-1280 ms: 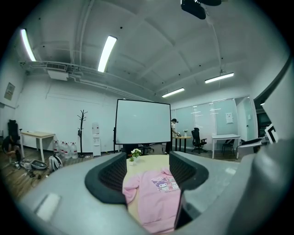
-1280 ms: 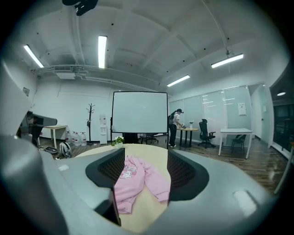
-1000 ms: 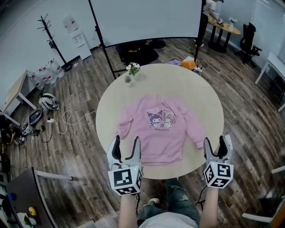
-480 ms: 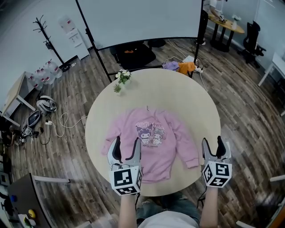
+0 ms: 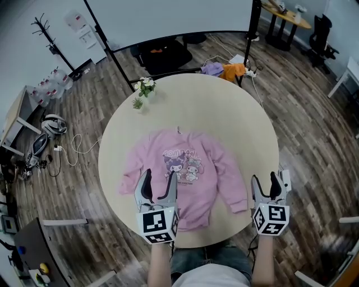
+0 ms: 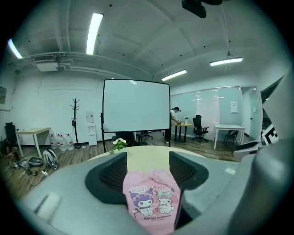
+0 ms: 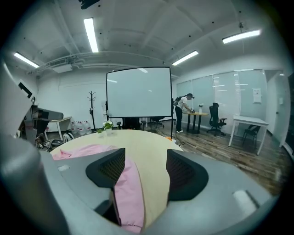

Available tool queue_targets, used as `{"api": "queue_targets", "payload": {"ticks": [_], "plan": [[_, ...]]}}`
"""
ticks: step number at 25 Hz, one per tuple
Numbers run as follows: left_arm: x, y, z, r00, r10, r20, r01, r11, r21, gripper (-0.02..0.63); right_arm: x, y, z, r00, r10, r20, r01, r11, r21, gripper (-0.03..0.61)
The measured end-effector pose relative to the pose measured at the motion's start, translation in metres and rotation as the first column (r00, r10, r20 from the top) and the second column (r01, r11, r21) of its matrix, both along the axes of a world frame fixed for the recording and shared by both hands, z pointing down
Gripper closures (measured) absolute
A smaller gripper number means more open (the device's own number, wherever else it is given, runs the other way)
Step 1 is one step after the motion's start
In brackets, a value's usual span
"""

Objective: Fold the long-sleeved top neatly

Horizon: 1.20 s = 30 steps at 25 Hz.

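A pink long-sleeved top (image 5: pixel 182 168) with a cartoon print lies flat and face up on the round beige table (image 5: pixel 224 112), sleeves spread to both sides. My left gripper (image 5: pixel 159 180) hovers open over the top's lower left part; the print (image 6: pixel 151 202) shows between its jaws. My right gripper (image 5: pixel 269 181) is open by the table's right front edge, just right of the right sleeve's cuff (image 5: pixel 240 204). That sleeve (image 7: pixel 128 193) lies below its left jaw. Neither gripper holds anything.
A small pot of white flowers (image 5: pixel 142 88) stands at the table's far left edge. Beyond the table stand a projection screen on legs (image 5: pixel 168 22), clothes on the floor (image 5: pixel 224 70), a coat rack (image 5: pixel 53 33) and a distant desk with chairs (image 5: pixel 291 17).
The head view has shifted forward, so the table and top sit lower left in the frame. Both grippers have come closer over the top's near edge, the right one nearing the sleeve cuff.
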State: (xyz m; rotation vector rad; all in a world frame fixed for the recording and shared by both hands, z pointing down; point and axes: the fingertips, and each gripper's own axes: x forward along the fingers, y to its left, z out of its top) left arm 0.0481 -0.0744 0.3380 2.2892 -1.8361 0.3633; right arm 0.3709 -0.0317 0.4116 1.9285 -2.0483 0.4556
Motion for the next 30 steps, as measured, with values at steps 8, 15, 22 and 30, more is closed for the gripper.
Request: {"api": "queue_targets", "payload": {"ticks": [8, 15, 22, 30], "plan": [[0.003, -0.004, 0.038, 0.999, 0.054, -0.004, -0.054, 0.996, -0.070, 0.334, -0.006, 0.014, 0.043, 0.999, 0.032, -0.002, -0.032, 0.995, -0.093, 0.282], [0.004, -0.007, 0.067, 0.995, 0.096, 0.008, -0.094, 0.986, -0.135, 0.334, -0.008, 0.032, 0.078, 0.997, 0.074, -0.008, -0.074, 0.980, -0.183, 0.288], [0.014, -0.003, 0.094, 0.990, 0.144, 0.005, -0.140, 0.971, -0.194, 0.334, -0.003, 0.056, 0.111, 0.992, 0.128, 0.007, -0.121, 0.956, -0.267, 0.295], [0.018, 0.008, 0.116, 0.985, 0.172, 0.004, -0.166, 0.955, -0.246, 0.334, -0.009, 0.082, 0.146, 0.991, 0.134, 0.006, -0.123, 0.928, -0.352, 0.304]]}}
